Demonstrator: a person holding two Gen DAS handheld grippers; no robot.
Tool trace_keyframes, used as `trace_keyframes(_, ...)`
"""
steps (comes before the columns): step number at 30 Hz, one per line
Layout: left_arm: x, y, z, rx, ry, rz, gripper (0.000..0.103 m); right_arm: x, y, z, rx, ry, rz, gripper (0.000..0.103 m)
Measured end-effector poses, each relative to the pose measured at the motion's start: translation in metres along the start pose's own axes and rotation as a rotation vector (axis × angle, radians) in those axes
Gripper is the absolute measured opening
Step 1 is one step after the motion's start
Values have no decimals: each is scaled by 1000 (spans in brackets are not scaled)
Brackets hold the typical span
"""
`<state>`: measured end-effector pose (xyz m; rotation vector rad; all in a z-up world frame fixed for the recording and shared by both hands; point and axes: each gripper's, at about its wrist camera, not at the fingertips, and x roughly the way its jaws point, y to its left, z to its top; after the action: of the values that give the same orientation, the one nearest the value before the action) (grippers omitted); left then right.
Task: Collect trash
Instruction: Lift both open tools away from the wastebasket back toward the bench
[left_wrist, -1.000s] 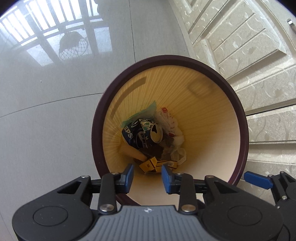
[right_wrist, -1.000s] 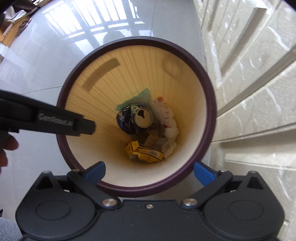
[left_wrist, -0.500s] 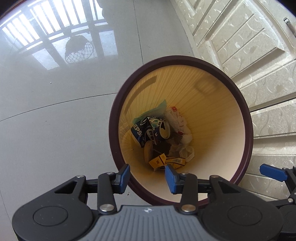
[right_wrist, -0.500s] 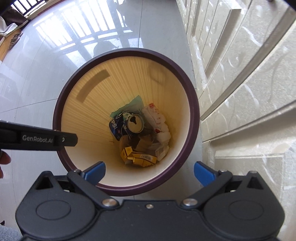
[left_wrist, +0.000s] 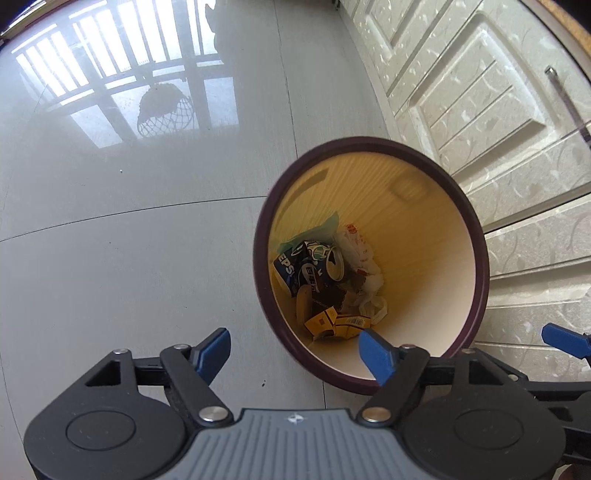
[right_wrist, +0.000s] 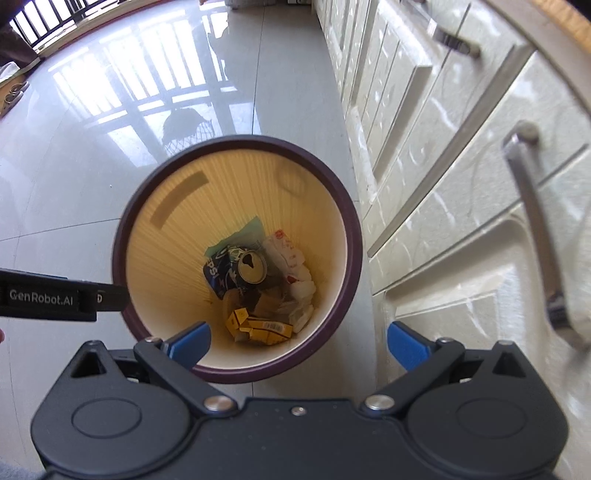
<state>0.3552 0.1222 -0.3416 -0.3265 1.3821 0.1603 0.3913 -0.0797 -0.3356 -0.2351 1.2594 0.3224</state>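
My left tool has just been opening; its jaws now stand wide, nothing between them. My right tool is spread wide too and holds nothing. The bin, dark-rimmed and cream inside, sits centre of the right view and right of centre in the left view, on the grey floor, just beside the cabinet doors at right. In the bin's bottom: can, yellow box, white wrappers. My left tool's arm crosses the right view's left edge, reaching the rim.
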Motion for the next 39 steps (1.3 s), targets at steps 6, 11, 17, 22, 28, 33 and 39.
trace_keyframes(6,-25,14,-12,-15,-25,2,82,-30,3,-4,7,-32,-6,103)
trace_keyframes(11,-55,23,-23,-11,-74,-4,88,-58,7,-6,14,-70,-12,103)
trace_keyframes(17,-96,23,-39,9,-161,-2,98,-90,7,-13,38,-108,-34,103)
trace_keyframes(22,-124,23,-53,28,-214,7,102,-120,5,-24,55,-154,-47,103)
trace_keyframes(28,-147,18,-70,54,-258,7,103,-151,3,-39,67,-196,-43,103)
trace_keyframes(33,-164,15,-82,64,-285,3,103,-173,2,-51,65,-225,-53,103)
trace_keyframes(39,-191,9,-96,77,-340,-5,103,-206,-3,-62,69,-289,-62,103)
